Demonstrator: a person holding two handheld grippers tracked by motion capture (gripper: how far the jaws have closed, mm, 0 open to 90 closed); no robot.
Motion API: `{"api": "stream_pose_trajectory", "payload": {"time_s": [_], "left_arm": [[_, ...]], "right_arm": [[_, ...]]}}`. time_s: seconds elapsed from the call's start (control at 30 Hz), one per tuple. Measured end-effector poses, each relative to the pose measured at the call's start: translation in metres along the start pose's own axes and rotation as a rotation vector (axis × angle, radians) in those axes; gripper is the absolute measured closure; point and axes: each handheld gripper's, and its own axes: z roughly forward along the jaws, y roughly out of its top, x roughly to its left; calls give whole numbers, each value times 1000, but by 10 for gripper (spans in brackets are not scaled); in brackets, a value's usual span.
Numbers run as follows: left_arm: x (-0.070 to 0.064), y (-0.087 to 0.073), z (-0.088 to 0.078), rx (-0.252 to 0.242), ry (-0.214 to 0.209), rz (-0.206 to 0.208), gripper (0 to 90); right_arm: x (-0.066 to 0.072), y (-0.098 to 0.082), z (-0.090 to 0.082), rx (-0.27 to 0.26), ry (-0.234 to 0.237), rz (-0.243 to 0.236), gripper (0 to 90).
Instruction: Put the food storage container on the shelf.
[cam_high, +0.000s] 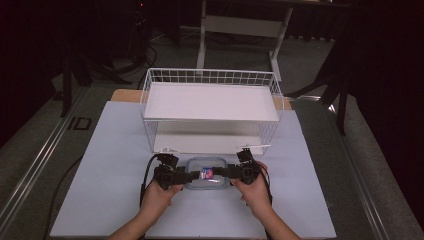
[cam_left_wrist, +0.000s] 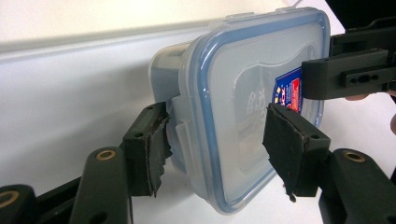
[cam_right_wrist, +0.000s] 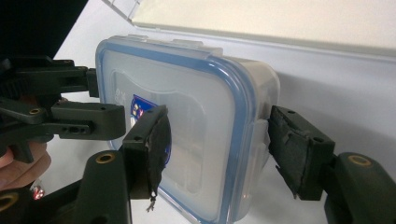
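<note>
The lidded box (cam_high: 206, 174) on the table (cam_high: 115, 150), before the wire basket (cam_high: 210, 107), is clamped at opposite ends by left gripper (cam_high: 189, 176) and right gripper (cam_high: 225, 173), apparently so it lifts level

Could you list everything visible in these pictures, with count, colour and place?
Food container: one, clear with a blue-rimmed lid and a small blue and red sticker, on the table in front of the rack, between the two claws.
Wire rack: one, white, two white shelves, at the far middle of the table.
Table: one, pale blue-white top.
Desk frame: one, white, on the floor beyond the table.
Left claw: one, black, shut on the container's lid and underside at its left end.
Right claw: one, black, clamped across the container's right end.
Hands: two, at the near edge.
</note>
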Motion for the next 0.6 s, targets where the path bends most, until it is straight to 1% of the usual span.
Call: {"api": "stream_pose_trajectory", "payload": {"time_s": [0.03,0.07,0.13,0.17,0.2,0.23,0.27,0.37,0.47,0.53,0.6], "left_arm": [[0,2,0,1,1,8,421],[0,5,-1,-3,0,8,422],[1,10,-2,-4,-2,10,422],[1,13,-2,-12,-5,9,424],[1,16,-3,-16,-5,7,426],[2,19,-3,-19,-4,16,426],[2,19,-3,-19,-4,16,428],[5,30,-5,-53,-10,27,433],[9,38,-3,-53,-10,35,433],[10,40,-2,-50,-8,36,433],[13,44,1,-43,-9,28,433]], "right_arm": [[0,1,-1,-7,1,0,390],[1,3,-2,-10,-3,-11,389],[2,7,-3,-20,-6,-16,390],[2,9,-4,-26,-10,-20,390],[2,11,-5,-33,-8,-19,390],[2,14,-5,-37,-7,-17,390],[2,16,-6,-43,-6,-17,389],[1,24,-7,-66,-5,-23,389],[-1,31,-6,-79,-5,-18,389],[-1,33,-6,-80,-8,-12,389],[-3,39,-3,-87,-18,-17,387]]}}
